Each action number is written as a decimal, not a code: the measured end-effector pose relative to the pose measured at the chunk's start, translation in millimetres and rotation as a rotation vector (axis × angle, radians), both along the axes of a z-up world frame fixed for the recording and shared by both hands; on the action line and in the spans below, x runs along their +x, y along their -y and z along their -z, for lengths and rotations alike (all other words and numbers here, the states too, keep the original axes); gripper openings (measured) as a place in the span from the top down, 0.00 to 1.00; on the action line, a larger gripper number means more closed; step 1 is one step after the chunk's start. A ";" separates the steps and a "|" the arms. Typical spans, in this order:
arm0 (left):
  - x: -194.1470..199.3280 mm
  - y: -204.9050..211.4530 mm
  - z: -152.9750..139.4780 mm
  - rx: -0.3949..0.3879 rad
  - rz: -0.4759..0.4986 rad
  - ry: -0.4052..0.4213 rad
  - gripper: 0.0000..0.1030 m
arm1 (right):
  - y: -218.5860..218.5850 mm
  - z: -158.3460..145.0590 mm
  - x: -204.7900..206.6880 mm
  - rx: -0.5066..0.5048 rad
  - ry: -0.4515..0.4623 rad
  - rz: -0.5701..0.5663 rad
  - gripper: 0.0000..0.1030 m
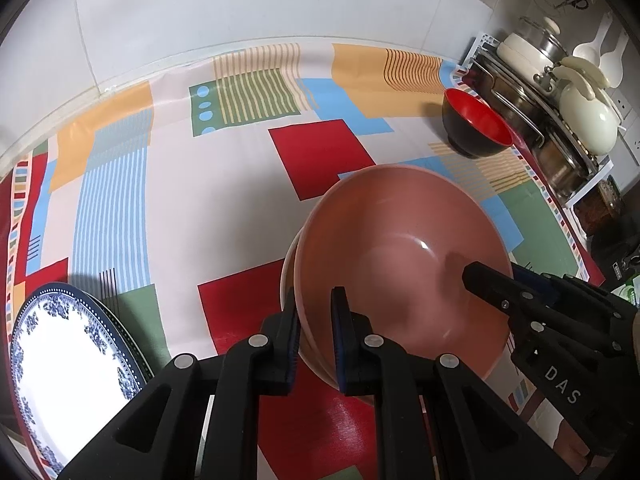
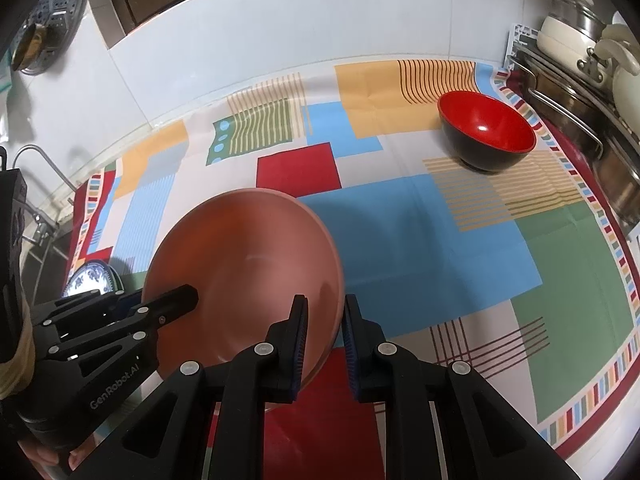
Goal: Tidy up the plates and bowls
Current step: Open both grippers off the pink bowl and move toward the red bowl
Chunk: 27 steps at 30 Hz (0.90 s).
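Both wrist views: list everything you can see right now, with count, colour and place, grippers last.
pink bowl: two, apparently nested, pink, centre of the tablecloth, tilted
red and black bowl: one, red inside, black outside, far right, upright
blue and white plate: one on top of a stack, near left
tablecloth: one, multicoloured blocks and stripes, covering the counter
pot rack: one, steel pots and cream lids, right edge
left gripper: fingers either side of the pink bowl's left rim
right gripper: fingers either side of its right rim
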<state>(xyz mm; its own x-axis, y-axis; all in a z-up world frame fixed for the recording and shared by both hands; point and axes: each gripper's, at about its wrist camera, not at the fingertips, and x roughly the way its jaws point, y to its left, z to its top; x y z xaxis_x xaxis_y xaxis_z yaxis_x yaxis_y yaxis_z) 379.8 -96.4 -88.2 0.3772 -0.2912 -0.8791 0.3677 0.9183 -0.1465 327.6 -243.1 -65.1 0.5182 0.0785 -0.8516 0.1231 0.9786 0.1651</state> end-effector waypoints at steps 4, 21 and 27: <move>-1.2 -0.6 -1.0 -0.018 0.002 -0.007 0.75 | 0.0 1.8 -0.5 0.003 0.000 0.000 0.81; -5.8 -3.3 -22.9 -0.005 -0.001 0.080 0.53 | 1.9 -5.6 -3.2 -0.004 0.013 -0.003 0.65; -6.0 2.4 -34.2 -0.010 0.015 0.113 0.52 | 6.5 -16.3 -6.8 -0.011 0.050 0.006 0.59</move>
